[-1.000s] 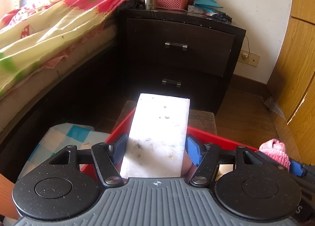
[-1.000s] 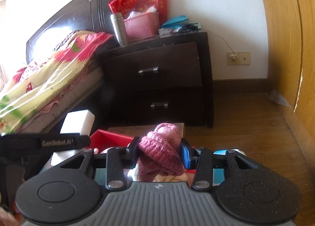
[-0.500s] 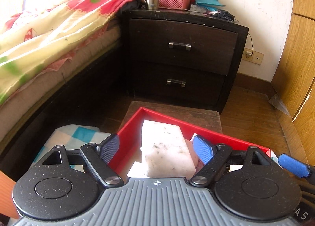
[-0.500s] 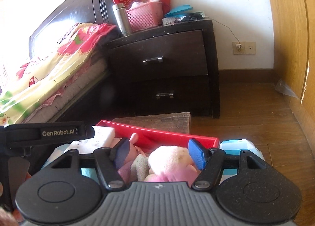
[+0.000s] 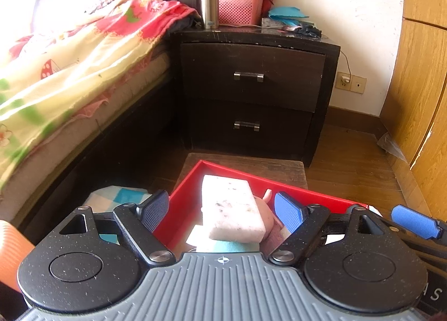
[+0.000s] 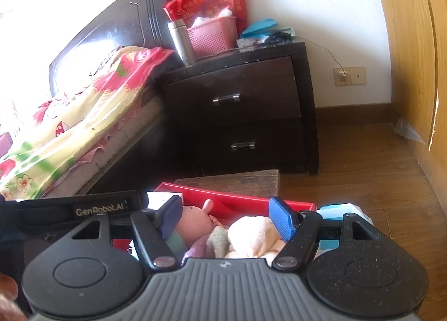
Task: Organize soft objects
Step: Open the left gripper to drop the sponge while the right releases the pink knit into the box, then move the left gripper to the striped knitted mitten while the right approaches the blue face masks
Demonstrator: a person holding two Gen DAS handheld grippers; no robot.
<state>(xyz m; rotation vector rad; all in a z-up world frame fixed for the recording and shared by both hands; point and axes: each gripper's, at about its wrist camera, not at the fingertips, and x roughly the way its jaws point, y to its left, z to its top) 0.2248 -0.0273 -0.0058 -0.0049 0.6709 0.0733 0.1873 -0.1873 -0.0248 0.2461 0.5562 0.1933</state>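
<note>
Soft things lie in the red tray [image 5: 184,203], both grippers released above it.

Tray at 6 o'clock from the nightstand [image 5: 251,97]. In it, the sponge [image 5: 232,214] lies atop a doll [image 6: 195,220] and towel [image 6: 254,234]: light, squashy, likely best pinched across its narrow sides. Left gripper [image 5: 222,210] spread wide, empty; right gripper [image 6: 226,219] opening, pads touching nothing.

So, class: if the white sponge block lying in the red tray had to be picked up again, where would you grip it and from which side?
Grip the white sponge block across its two long sides, coming down from above: it lies flat on the other soft things, narrow width exposed.
</note>
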